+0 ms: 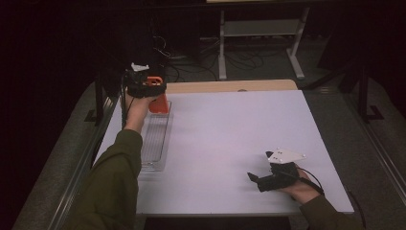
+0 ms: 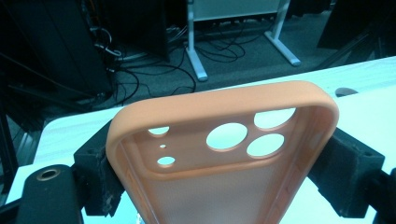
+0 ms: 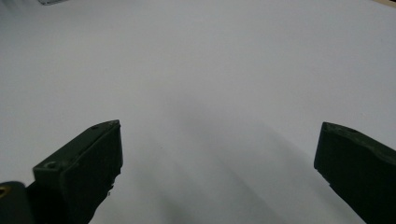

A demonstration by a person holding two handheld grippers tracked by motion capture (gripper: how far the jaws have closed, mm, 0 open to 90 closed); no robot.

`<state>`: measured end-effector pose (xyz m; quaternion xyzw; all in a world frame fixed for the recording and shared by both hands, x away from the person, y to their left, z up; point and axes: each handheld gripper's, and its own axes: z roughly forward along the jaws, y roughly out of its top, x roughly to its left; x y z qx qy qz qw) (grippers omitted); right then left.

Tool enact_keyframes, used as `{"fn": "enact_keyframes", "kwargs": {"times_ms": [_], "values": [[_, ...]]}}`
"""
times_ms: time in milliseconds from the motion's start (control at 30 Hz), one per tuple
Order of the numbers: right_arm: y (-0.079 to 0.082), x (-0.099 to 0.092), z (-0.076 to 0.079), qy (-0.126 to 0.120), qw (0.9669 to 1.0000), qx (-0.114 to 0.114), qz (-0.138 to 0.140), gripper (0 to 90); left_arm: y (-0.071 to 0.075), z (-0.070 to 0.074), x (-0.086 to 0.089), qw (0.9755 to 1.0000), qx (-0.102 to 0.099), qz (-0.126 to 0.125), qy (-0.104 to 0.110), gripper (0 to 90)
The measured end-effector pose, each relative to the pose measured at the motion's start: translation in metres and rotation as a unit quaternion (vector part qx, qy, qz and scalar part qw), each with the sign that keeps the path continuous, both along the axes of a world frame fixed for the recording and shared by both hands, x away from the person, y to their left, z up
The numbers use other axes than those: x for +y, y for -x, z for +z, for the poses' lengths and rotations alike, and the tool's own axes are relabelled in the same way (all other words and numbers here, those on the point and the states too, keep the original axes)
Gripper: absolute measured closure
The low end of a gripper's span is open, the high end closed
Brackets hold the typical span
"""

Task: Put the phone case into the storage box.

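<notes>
Orange phone case point(image 2: 224, 154): upper left of the high view, above the far end of a clear tray point(image 1: 155, 143). Clamped by its two long edges between the left gripper point(image 2: 224, 172) jaws. Right gripper point(image 3: 217, 158): lower right, jaws wide apart, holding nothing, over bare white table point(image 1: 230, 139).

The high view is dim and grainy: the surface point(image 1: 230, 143) is lit palely from above, while the room behind is sunk in near black. A soft shadow is cast under the right gripper point(image 1: 253, 178). In the left gripper view, colours are tinted bluish, and the case point(image 2: 224, 140) is rendered sharp at its rim but softened toward the bottom edge. In the right gripper view, the surface is evenly lit, a broad faint shadow is seen between the jaws, and the jaws are slightly blurred.
</notes>
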<state>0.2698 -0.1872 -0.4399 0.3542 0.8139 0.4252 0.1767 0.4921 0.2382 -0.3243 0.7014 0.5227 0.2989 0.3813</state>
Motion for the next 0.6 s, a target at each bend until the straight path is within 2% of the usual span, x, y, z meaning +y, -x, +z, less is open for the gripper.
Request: {"fn": "enact_keyframes", "kwargs": {"times_ms": [33,133,167,233,267,333,600], "values": [[0.000,0.000,0.000,0.001,1.0000,0.000,0.001,0.5,-0.001,-0.001,-0.001,1.0000,0.000,0.004,0.002,15.8],[0.000,-0.001,0.000,0.001,1.0000,-0.001,0.002,0.5,-0.006,-0.007,-0.001,0.9999,0.006,0.005,-0.013,15.8],[0.000,-0.001,0.000,0.001,1.0000,-0.002,0.002,0.5,-0.007,-0.009,-0.003,0.9999,0.007,0.009,-0.008,15.7],[0.000,-0.001,0.001,-0.001,1.0000,0.000,0.002,0.5,-0.009,-0.012,-0.003,0.9997,0.012,0.008,-0.018,15.7],[0.001,-0.001,0.001,0.000,1.0000,0.000,0.002,0.4,-0.011,-0.014,-0.004,0.9998,0.012,0.013,-0.012,15.7],[0.001,-0.001,0.001,-0.003,1.0000,-0.001,0.001,0.5,-0.013,-0.017,-0.004,0.9995,0.019,0.014,-0.021,15.7],[0.001,-0.001,0.001,-0.003,1.0000,-0.004,0.002,0.4,-0.019,-0.027,-0.003,0.9989,0.033,0.025,-0.024,15.5]]}}
